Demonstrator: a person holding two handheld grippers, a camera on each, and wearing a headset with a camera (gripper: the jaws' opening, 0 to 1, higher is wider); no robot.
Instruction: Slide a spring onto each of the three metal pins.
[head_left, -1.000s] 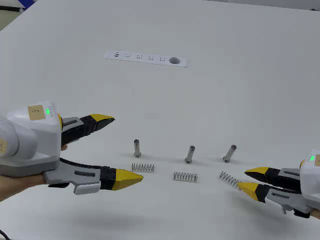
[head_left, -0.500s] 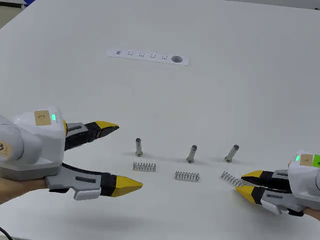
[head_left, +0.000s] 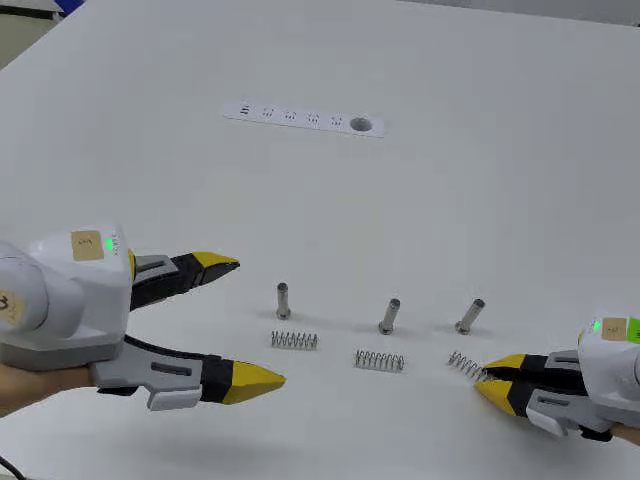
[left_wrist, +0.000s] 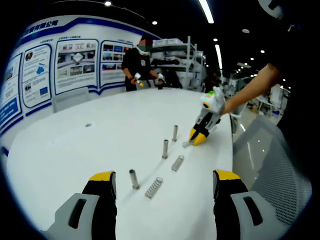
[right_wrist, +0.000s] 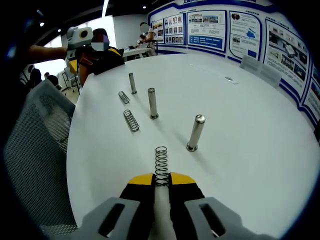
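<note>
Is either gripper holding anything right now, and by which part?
The right gripper pinches the rightmost spring by its near end; the rest lies on the table. The left gripper is open and holds nothing.

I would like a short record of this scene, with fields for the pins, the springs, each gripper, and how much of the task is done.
Pins: three, upright, all bare; in the head view, left pin, middle pin, right pin
Springs: three, lying on the table, one in front of each pin; left spring, middle spring, right spring
Left gripper: open, holding nothing
Right gripper: jaws closed on the near end of the right spring
Springs on pins: none yet
Other: power strip farther back
</note>
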